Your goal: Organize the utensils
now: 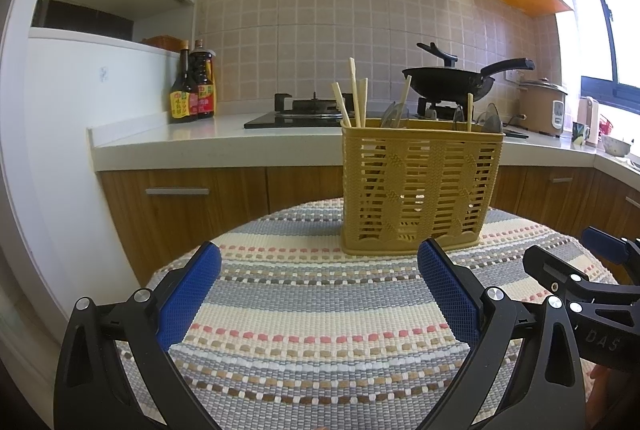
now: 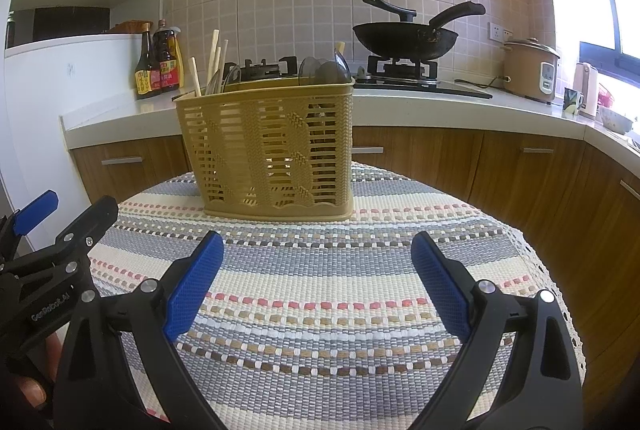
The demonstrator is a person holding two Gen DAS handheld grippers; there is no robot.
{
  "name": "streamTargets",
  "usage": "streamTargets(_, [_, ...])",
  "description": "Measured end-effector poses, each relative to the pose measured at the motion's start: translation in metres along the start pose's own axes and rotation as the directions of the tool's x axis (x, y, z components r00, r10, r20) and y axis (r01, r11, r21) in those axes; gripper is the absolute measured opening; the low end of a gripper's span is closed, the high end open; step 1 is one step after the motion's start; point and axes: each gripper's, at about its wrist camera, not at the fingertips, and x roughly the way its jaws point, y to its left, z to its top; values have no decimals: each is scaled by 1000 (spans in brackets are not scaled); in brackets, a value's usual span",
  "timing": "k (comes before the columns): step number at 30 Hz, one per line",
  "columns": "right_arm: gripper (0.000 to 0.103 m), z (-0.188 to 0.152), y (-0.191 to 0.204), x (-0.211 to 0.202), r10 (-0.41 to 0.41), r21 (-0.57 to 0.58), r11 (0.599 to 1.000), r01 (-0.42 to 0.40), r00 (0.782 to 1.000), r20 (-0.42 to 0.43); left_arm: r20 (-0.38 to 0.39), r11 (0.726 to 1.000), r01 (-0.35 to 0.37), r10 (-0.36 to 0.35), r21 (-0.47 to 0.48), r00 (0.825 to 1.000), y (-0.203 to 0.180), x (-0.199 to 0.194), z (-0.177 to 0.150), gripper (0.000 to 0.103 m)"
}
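A yellow plastic utensil basket (image 1: 420, 185) stands on the far part of a striped woven mat (image 1: 320, 330); it also shows in the right wrist view (image 2: 272, 149). Wooden chopsticks (image 1: 354, 97) stick up from its left end, and clear plastic spoons (image 1: 484, 117) from its middle and right. In the right wrist view the chopsticks (image 2: 214, 63) and spoons (image 2: 324, 69) show too. My left gripper (image 1: 320, 266) is open and empty, close in front of the basket. My right gripper (image 2: 318, 258) is open and empty, beside the left one.
Behind the mat runs a white counter (image 1: 208, 137) with sauce bottles (image 1: 192, 85), a gas hob with a black wok (image 1: 452, 79) and a rice cooker (image 1: 542, 105). Wooden cabinets (image 1: 180, 197) stand below. The mat (image 2: 520, 242) drops off at its right edge.
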Motion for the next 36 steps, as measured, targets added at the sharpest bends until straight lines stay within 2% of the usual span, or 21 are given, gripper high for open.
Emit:
streamTargets(22, [90,-1,3,3,-1,-28,1000,1,1000,-15,-10,1000,5,-5,-18,1000,3,1,0,95])
streamTargets(24, [90,-1,3,4,-2,-29,1000,1,1000,-16,0,1000,14,-14,-21,1000,4,0,1,96])
streamTargets(28, [90,-1,2,4,-2,-26,1000,1,1000,-16,44,1000,-27,28,-14,999,4,-8,1,96])
streamTargets(30, [90,-1,2,4,-2,-27,1000,2,1000,-17,41,999,-39,39,-9,998,3,-8,1,96])
streamTargets(36, [90,-1,1,4,-2,-28,1000,2,1000,-17,-6,1000,-8,8,-16,1000,4,-2,2,96])
